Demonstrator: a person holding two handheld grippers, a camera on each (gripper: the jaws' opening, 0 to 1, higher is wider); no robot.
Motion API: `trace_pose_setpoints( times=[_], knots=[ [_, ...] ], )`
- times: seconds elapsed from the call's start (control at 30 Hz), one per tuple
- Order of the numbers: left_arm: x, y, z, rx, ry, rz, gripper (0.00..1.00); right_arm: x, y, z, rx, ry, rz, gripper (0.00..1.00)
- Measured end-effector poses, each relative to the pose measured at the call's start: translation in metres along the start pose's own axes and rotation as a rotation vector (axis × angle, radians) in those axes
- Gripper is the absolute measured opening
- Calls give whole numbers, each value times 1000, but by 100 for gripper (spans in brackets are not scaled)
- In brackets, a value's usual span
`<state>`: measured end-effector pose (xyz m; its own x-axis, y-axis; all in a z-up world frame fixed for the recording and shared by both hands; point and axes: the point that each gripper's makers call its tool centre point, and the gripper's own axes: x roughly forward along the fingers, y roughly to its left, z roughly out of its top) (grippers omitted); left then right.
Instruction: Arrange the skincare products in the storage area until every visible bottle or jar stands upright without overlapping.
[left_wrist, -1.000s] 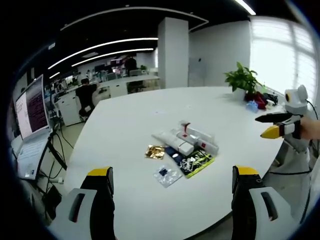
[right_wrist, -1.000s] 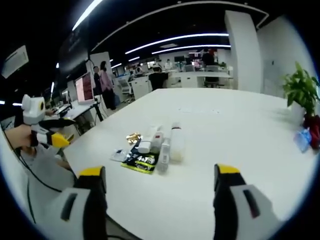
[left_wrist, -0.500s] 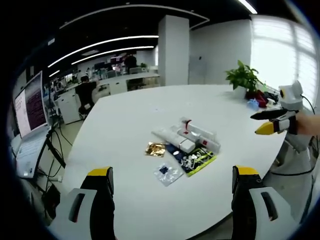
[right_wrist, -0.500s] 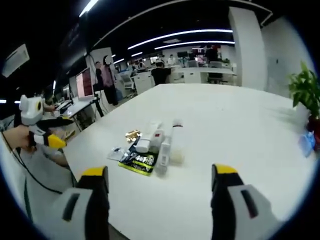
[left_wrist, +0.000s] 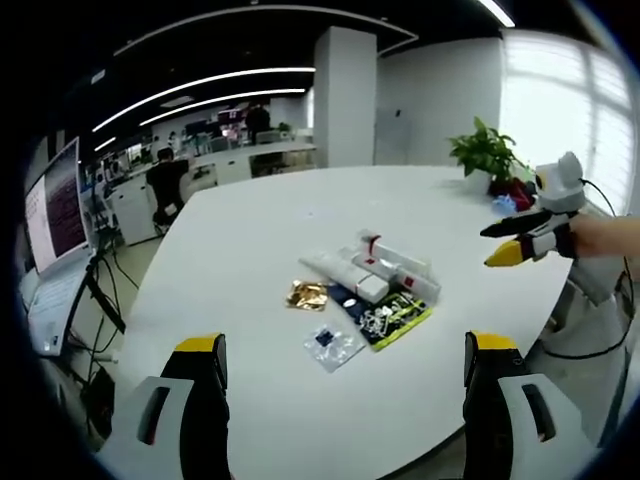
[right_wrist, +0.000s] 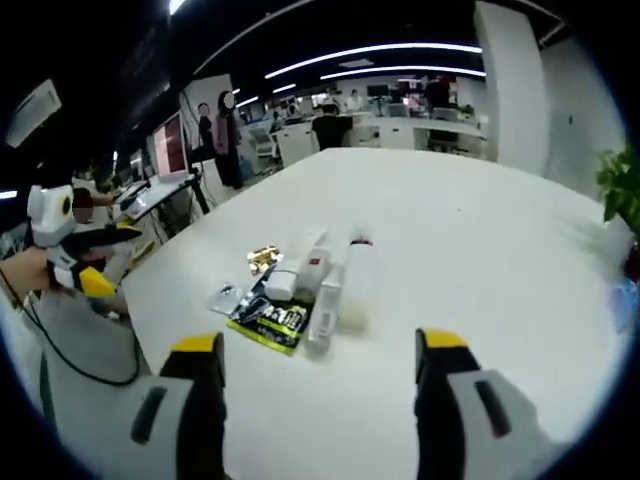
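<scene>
in the left gripper view, the left gripper (left_wrist: 342, 375) is seen at the bottom of the picture, its two yellow-tipped jaws set wide apart with nothing held between them, above the near edge of a white table (left_wrist: 250, 240). just beyond the jaws, a small clear sachet (left_wrist: 333, 345) lies flat on the table. past it, a dark green and yellow packet (left_wrist: 392, 318) and a gold foil sachet (left_wrist: 308, 295) lie flat, the foil one to the left. a cluster of white skincare tubes (left_wrist: 375, 270) is laid down on its side, touching and partly overlapping the dark packet; none of them is upright. at the right edge, the right gripper (left_wrist: 505, 240) is held by a hand above the table's edge, well apart from the cluster; how its jaws stand cannot be told there. farther off, a potted plant (left_wrist: 487, 155) stands on the table's far right, and a laptop screen (left_wrist: 55, 205) is seen at the left.

in the right gripper view, the right gripper (right_wrist: 315, 365) shows jaws spread wide and empty over the table (right_wrist: 450, 230). beyond them the dark packet (right_wrist: 265, 322), the tubes (right_wrist: 330, 285), the clear sachet (right_wrist: 226, 298) and the foil sachet (right_wrist: 263, 260) are grouped together, all lying flat. at the left edge the left gripper (right_wrist: 85, 260) is seen in a hand, off the table. people (right_wrist: 222, 135) stand in the far office.
</scene>
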<state>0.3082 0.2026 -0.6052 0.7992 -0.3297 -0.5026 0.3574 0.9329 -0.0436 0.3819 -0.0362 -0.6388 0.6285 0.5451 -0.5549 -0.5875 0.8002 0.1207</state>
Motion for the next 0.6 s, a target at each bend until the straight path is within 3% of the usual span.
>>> trace_pose_setpoints(
  times=[0.6],
  knots=[
    [8, 9, -7, -7, 28, -10, 97, 62, -31, 11, -23, 132, -2, 68]
  ],
)
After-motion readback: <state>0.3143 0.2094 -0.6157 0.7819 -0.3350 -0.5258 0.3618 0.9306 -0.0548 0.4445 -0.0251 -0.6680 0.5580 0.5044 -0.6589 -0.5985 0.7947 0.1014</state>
